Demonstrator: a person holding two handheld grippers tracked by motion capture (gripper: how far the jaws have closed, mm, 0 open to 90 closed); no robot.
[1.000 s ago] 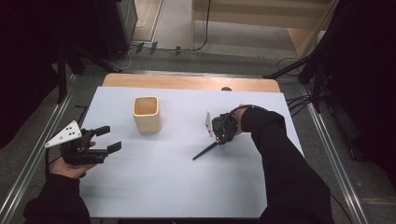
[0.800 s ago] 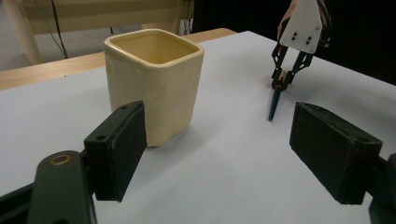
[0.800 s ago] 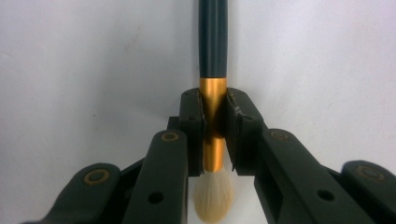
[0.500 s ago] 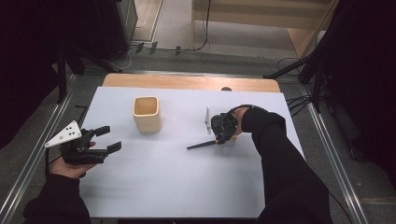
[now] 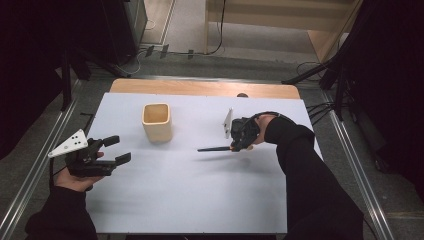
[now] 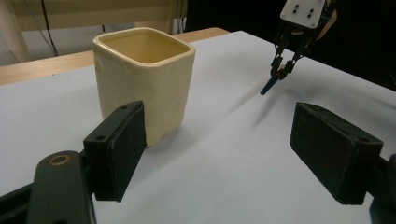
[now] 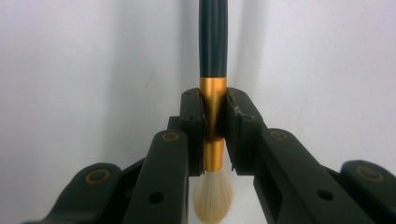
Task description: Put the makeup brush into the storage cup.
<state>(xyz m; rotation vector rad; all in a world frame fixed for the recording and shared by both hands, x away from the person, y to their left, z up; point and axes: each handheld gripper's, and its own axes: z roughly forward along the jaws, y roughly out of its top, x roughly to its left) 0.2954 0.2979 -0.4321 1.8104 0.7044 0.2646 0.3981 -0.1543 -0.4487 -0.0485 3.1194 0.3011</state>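
Observation:
A brush with a dark handle point(image 5: 212, 149), gold ferrule point(image 7: 213, 107) and pale bristles point(image 7: 212, 196) is held right of the table's middle. My right gripper point(image 5: 234, 147) is shut on the ferrule, and the handle points left, just above the white sheet. A cream square cup point(image 5: 157, 121) stands upright left of the middle. My left gripper point(image 5: 118, 149) hovers open near the left edge, jaws wide with nothing between them. In the left gripper view the cup point(image 6: 144, 79) is just beyond my left gripper point(image 6: 219, 149), and the right gripper point(image 6: 283, 65) with the brush point(image 6: 269, 86) is farther off.
A white sheet point(image 5: 200, 200) covers the table, with a bare wooden strip point(image 5: 200, 88) along the far edge and a small dark object point(image 5: 242, 95) on it. Metal rails point(image 5: 30, 175) run along both sides. Cables lie on the floor beyond.
The brush handle has swung from slanting down toward the near left to pointing nearly straight left. The right hand barely shifted. The left gripper has stayed put.

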